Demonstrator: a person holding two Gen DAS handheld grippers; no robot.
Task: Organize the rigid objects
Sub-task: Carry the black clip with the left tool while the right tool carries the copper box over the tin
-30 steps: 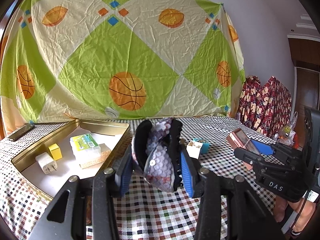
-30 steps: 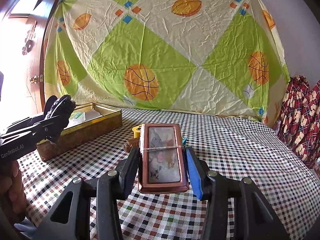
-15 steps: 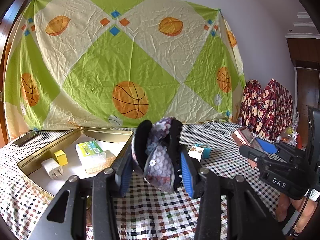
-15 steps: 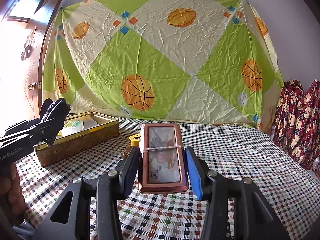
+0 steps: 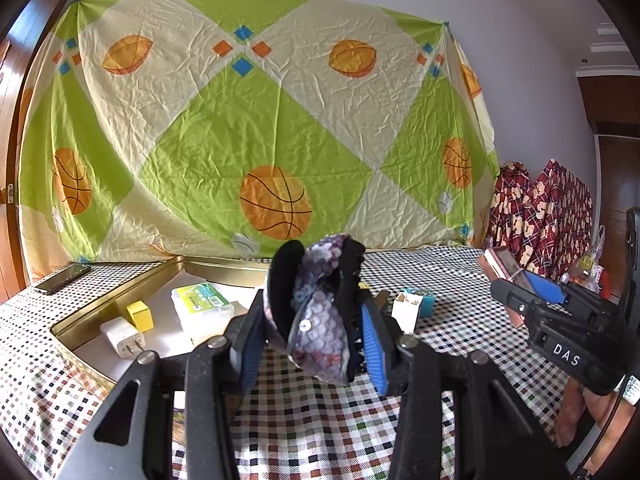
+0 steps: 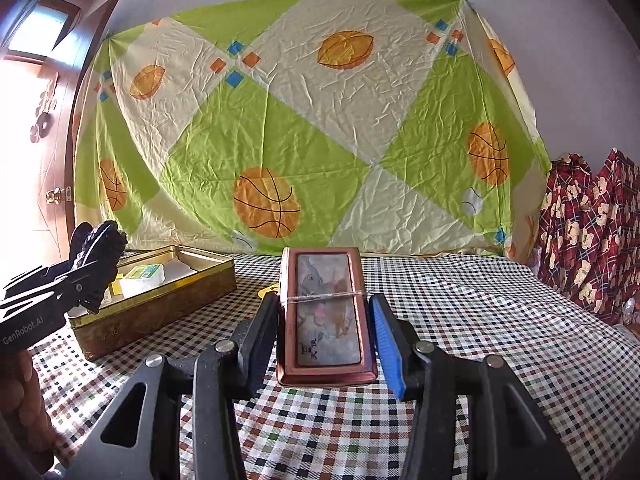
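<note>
My left gripper (image 5: 314, 344) is shut on a black claw hair clip with purple sequins (image 5: 320, 288), held above the checked tablecloth beside the gold tin. In the right wrist view that clip (image 6: 96, 248) hangs at the far left, over the tin's near end. My right gripper (image 6: 325, 320) is shut on a flat brown box with a picture lid and a thin band around it (image 6: 326, 280), held above the cloth. In the left wrist view that box (image 5: 500, 264) shows at the right edge.
The open gold tin (image 5: 120, 300) holds a white charger (image 5: 122, 336), a yellow cube (image 5: 140, 315) and a clear box with a green label (image 5: 202, 304). A small white box (image 5: 406, 306) and a teal item (image 5: 424, 300) lie beyond the clip. A phone (image 5: 62, 278) lies far left.
Both grippers have tipped up a little, so the table and the tin sit lower in each view. Both grips are unchanged.
</note>
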